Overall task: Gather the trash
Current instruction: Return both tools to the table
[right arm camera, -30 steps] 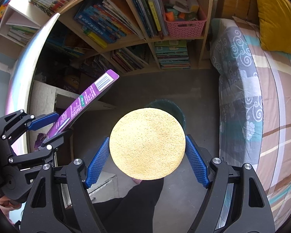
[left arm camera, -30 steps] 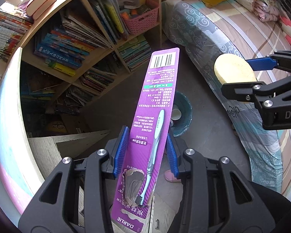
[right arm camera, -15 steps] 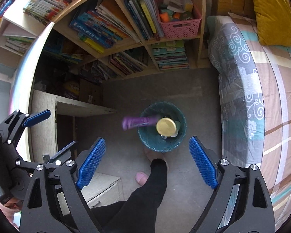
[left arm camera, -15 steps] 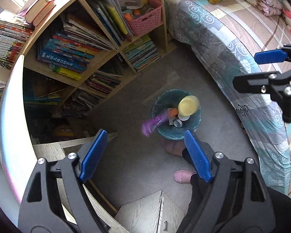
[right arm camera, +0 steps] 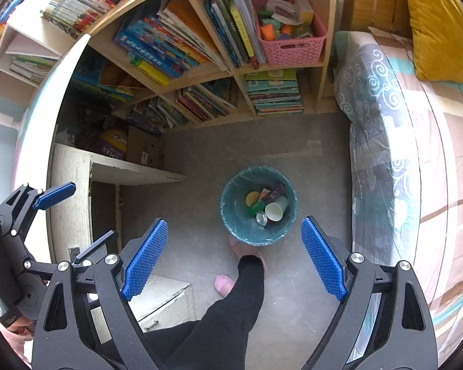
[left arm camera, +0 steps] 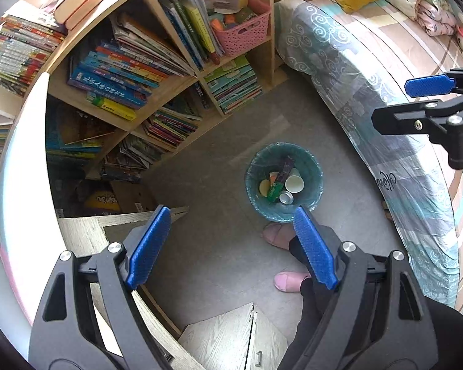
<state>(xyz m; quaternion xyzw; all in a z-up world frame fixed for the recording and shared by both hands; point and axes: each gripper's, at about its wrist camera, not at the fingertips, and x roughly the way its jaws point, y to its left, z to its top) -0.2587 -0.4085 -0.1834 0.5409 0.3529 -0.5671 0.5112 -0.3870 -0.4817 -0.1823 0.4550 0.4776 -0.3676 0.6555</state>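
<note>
We find the left gripper (left arm camera: 231,246) and right gripper (right arm camera: 234,257) both spread wide and empty, their jaws having just been opening. Trash lies inside the round teal-lined wastebasket (right arm camera: 231,215) at frame centre. The person's foot (right arm camera: 242,248) touches its base and could tip it.

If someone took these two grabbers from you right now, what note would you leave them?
Left gripper: open, nothing in it, above the floor beside the bin.
Right gripper: open, nothing in it, also over the bin.
In the bin: yellow sponge, purple toothbrush pack, paper cup, small can.
Done: that trash is binned.
Left: no other loose trash shows on the floor in view; look elsewhere.
</note>
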